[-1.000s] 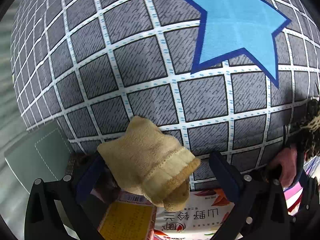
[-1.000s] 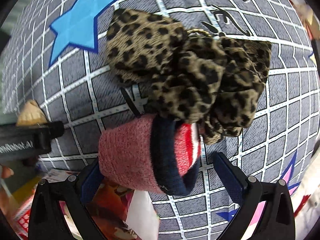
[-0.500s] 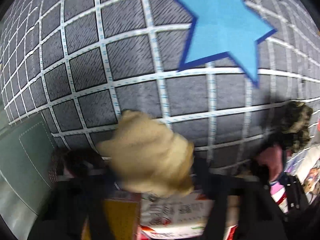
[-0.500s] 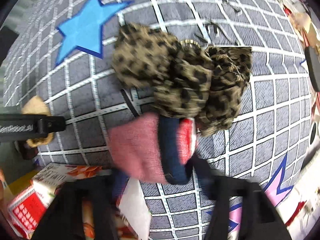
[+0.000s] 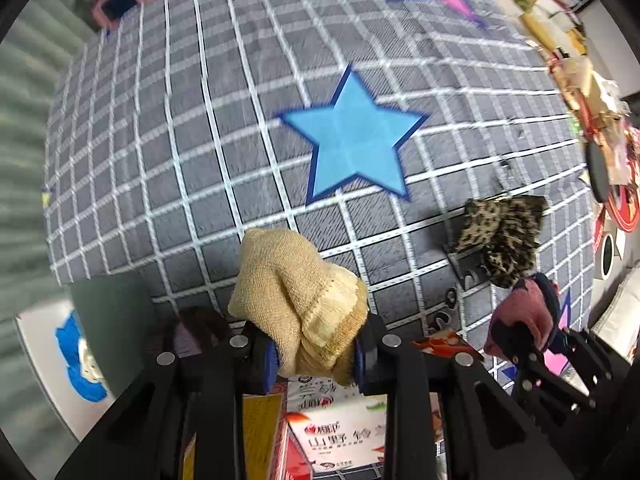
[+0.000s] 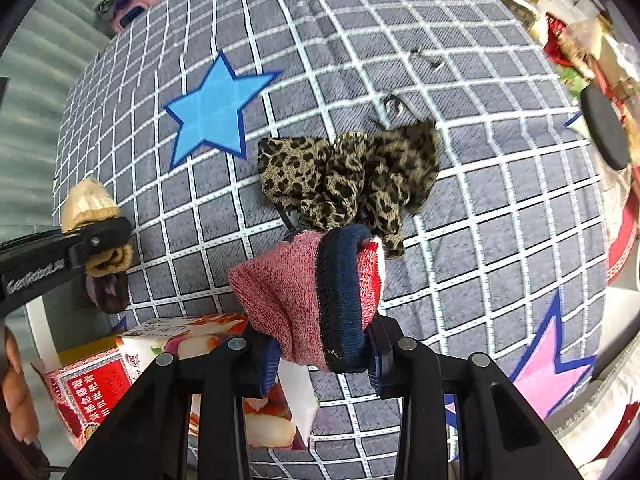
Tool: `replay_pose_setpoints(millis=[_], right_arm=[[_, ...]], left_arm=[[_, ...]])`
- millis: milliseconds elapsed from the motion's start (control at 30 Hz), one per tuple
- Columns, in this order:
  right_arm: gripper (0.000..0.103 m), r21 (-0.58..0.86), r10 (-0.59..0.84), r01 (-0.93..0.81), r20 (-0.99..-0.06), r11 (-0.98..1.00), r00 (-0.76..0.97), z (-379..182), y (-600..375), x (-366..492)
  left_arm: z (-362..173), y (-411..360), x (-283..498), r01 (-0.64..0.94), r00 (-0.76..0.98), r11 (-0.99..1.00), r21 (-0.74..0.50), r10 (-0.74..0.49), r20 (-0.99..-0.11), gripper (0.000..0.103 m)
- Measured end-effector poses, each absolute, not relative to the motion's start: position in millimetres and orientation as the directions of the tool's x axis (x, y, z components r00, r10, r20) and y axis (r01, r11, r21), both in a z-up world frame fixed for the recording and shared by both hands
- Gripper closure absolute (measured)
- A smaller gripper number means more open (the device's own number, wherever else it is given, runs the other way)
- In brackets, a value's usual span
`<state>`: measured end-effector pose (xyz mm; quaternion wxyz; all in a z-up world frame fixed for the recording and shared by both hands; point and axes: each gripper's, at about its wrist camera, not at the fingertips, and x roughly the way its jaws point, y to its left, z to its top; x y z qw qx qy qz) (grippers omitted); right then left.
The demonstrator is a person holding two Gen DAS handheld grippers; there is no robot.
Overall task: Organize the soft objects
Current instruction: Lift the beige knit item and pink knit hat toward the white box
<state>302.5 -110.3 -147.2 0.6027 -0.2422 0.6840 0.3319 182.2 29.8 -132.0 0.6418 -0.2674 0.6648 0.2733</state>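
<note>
Presently: left tongs [image 5: 316, 354], jaws closing, clenched on a rolled beige knitted sock [image 5: 298, 300]. Right tongs [image 6: 322, 354], jaws closing, clenched on a rolled pink, navy and red knitted sock [image 6: 316, 286]. Just beyond the right tongs, a crumpled leopard-print cloth [image 6: 348, 178] lies on the grey grid-patterned bedcover [image 6: 500, 216].
</note>
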Motion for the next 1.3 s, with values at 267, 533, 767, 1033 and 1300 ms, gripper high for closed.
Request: replay_pose_setpoints(millis=[267, 533, 767, 1033, 1300], right_arm=[[0.067, 0.184, 0.137, -0.713, -0.983, 0.677, -0.124, -106.0, -115.0, 297.5], [0.067, 0.194, 0.224, -0.769, -0.972, 0.609, -0.068, -56.5, -92.4, 252.2], [0.067, 0.236, 0.287, -0.783, -0.955, 0.576, -0.076, -24.5, -75.1, 229.6], [0.067, 0.252, 0.344, -0.795, -0.937, 0.552, -0.058, 10.9, -80.2, 208.1], [0.067, 0.25, 0.366, -0.794, -0.93, 0.554, -0.038, 32.7, -95.5, 190.8]], left_arm=[[-78.5, 25.2, 150.0, -0.686, 0.096, 0.727, -0.015, 0.07, -0.993, 0.072], [-23.2, 11.0, 110.2, -0.685, 0.194, 0.727, -0.04, 0.129, -0.972, 0.072], [8.6, 5.6, 69.4, -0.698, 0.23, 0.715, -0.033, 0.18, -0.956, 0.072], [46.4, -4.1, 32.8, -0.71, 0.286, 0.704, -0.032, 0.246, -0.926, 0.072], [52.2, -22.3, 9.6, -0.698, 0.311, 0.714, -0.055, 0.234, -0.921, 0.072]])
